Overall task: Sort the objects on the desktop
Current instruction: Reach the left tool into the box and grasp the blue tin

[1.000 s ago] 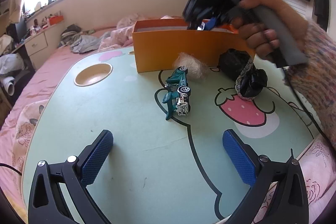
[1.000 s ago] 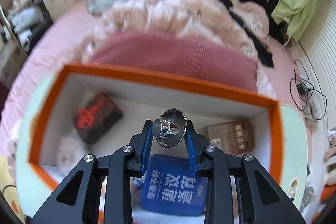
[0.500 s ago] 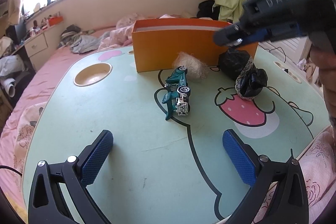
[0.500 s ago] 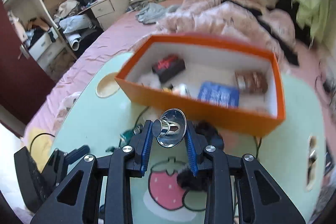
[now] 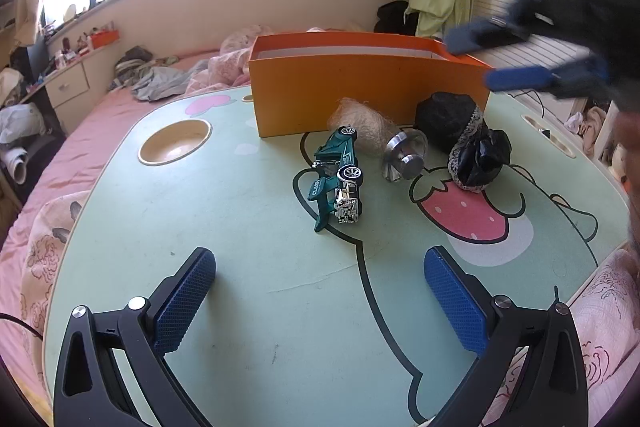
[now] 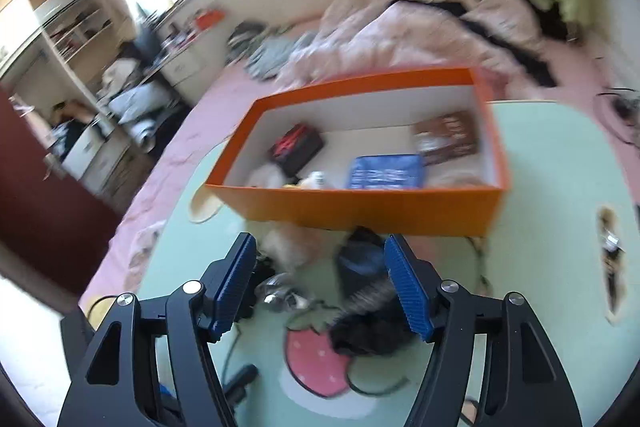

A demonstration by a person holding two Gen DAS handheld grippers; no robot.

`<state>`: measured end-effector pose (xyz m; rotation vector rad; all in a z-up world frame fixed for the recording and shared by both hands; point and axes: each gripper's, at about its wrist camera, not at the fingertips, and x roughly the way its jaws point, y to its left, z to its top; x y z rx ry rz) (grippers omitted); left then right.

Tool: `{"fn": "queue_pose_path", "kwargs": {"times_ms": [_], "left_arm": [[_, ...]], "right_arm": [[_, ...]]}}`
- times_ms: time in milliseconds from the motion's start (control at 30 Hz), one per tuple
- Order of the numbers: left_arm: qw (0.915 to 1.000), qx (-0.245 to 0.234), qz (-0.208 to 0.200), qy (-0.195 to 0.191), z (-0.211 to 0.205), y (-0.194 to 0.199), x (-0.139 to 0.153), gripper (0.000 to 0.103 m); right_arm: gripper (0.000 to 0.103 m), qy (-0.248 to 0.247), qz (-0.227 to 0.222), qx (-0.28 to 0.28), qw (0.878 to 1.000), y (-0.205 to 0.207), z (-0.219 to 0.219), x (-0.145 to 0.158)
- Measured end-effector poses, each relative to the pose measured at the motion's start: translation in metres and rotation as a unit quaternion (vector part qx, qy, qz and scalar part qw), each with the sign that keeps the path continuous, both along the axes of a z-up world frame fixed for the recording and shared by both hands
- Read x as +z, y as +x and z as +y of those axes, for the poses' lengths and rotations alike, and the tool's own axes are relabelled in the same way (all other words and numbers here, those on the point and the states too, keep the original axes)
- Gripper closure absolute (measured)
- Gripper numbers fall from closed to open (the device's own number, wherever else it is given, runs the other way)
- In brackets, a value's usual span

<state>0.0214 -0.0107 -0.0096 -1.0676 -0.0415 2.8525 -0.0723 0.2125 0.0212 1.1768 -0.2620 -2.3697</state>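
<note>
Metal funnel (image 5: 404, 155): lies tipped on the table (image 5: 248, 267), spout toward the camera, between the toy car (image 5: 338, 183) and the black lace bundle (image 5: 474, 151), just before the orange box (image 5: 360, 87).
Toy car: long axis runs away from the camera.
Right gripper (image 6: 320, 283): jaws opening, nothing between them.
Left gripper (image 5: 320, 299): spread wide, empty, over bare tabletop.

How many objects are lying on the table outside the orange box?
4: green toy car, metal funnel beside it, beige fibre ball by the box wall, black lace-trimmed bundle rightmost. Others may be hidden.
</note>
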Motion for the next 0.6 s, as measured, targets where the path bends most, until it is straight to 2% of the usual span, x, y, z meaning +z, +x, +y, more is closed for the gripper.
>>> {"fn": "queue_pose_path", "kwargs": {"times_ms": [67, 133, 233, 267, 333, 500, 600], "left_arm": [[1.0000, 0.000, 0.000, 0.000, 0.000, 0.000, 0.000, 0.000], [1.0000, 0.000, 0.000, 0.000, 0.000, 0.000, 0.000, 0.000], [1.0000, 0.000, -0.001, 0.000, 0.000, 0.000, 0.000, 0.000], [1.0000, 0.000, -0.001, 0.000, 0.000, 0.000, 0.000, 0.000], [1.0000, 0.000, -0.002, -0.001, 0.001, 0.000, -0.001, 0.000], [1.0000, 0.000, -0.002, -0.001, 0.000, 0.000, -0.001, 0.000], [1.0000, 0.000, -0.003, -0.001, -0.001, 0.000, -0.002, 0.000]], "right_arm": [[0.036, 0.014, 0.010, 0.006, 1.000, 0.023, 0.002, -0.003], [0.036, 0.049, 0.019, 0.015, 0.998, 0.044, 0.000, -0.010], [0.035, 0.162, 0.034, 0.000, 0.986, 0.071, -0.010, -0.031], [0.035, 0.184, 0.035, -0.005, 0.982, 0.074, -0.012, -0.038], [0.035, 0.195, 0.013, 0.000, 0.981, 0.071, -0.013, -0.051], [0.000, 0.202, -0.008, -0.016, 0.979, 0.058, -0.006, -0.062], [0.000, 0.199, -0.005, -0.017, 0.980, 0.059, -0.005, -0.063]]}}
